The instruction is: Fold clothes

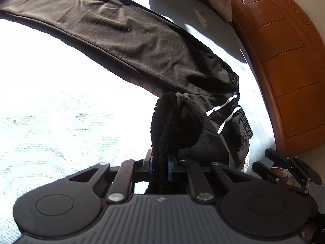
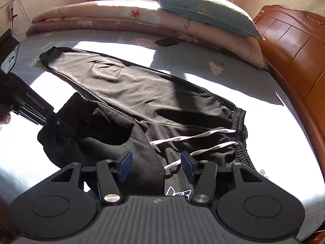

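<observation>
Gripping a ribbed cuff [image 1: 162, 134] of the black jogger trousers [image 2: 130, 89], the left gripper [image 1: 160, 167] has its jaws clamped on the bunched elastic and holds it raised near the waistband [image 2: 239, 130]. The right gripper [image 2: 155, 165] hovers, jaws apart and empty, just over the white drawstring [image 2: 193, 137]. Trousers lie on the sunlit bed sheet [image 2: 254, 93], one leg stretched away toward the far quilt [image 2: 101, 18] and pillow [image 2: 203, 14]. Judgement: a leg end is being carried toward the waist; laying it flat and square calls for care.
</observation>
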Demonstrator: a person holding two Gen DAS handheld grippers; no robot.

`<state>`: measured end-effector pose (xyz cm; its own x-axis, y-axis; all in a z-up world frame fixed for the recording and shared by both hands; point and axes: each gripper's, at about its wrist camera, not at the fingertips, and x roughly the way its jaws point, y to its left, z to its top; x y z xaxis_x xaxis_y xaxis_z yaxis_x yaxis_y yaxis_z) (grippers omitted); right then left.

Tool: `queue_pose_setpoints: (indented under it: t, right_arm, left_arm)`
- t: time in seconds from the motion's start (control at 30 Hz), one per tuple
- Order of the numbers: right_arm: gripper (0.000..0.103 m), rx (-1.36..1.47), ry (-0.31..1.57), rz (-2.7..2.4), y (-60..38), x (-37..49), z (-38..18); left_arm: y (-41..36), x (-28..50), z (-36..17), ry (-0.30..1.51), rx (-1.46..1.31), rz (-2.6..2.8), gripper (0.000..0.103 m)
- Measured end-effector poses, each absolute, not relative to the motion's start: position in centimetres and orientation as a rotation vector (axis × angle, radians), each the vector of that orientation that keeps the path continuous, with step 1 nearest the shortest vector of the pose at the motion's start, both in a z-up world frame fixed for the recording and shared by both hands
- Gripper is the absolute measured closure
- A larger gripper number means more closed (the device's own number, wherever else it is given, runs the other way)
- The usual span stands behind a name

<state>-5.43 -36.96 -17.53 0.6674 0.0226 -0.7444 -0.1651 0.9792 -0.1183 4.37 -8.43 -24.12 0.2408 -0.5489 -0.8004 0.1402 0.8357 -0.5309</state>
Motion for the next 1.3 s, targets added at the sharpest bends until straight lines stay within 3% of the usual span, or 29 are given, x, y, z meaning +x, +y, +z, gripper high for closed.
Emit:
queue_pose_setpoints:
  t: [0.47,1.3]
  right_arm:
    - [0.044,-0.238,0.975,0.183,-32.2,-4.3,-19.9]
    - [0.043,-0.227,1.113,0.202,-31.6,-2.9,-21.7]
  left_arm:
    - [6.7,2.9,-24.3,1.311,-0.242,-0.082,0.094]
    - [20.1,-0.5,-23.2,1.399,-0.105,0.394,0.092]
